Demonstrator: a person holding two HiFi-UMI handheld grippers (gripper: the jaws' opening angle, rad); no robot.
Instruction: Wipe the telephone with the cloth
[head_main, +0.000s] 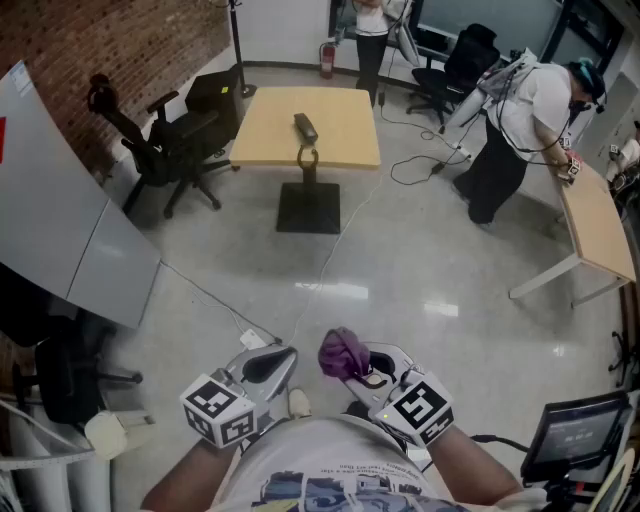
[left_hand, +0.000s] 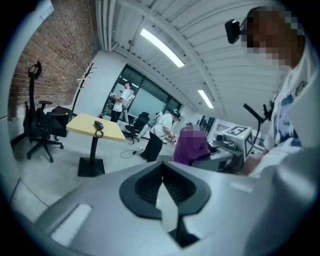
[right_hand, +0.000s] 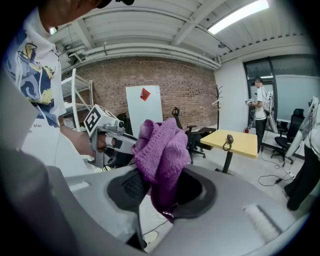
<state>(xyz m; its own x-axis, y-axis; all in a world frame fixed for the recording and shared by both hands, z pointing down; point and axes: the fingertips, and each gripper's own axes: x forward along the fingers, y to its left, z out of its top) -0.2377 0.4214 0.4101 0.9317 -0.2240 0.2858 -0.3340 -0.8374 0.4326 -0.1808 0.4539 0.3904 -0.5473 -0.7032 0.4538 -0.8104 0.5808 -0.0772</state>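
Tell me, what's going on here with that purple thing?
A person holds a gripper in each hand. The right gripper is shut on a purple cloth, which is bunched up between its jaws. The left gripper is shut with nothing in it. The telephone lies on a yellow table across the room, far from both, so no wiping has begun.

Telephone lies on yellow table (cord overhanging).
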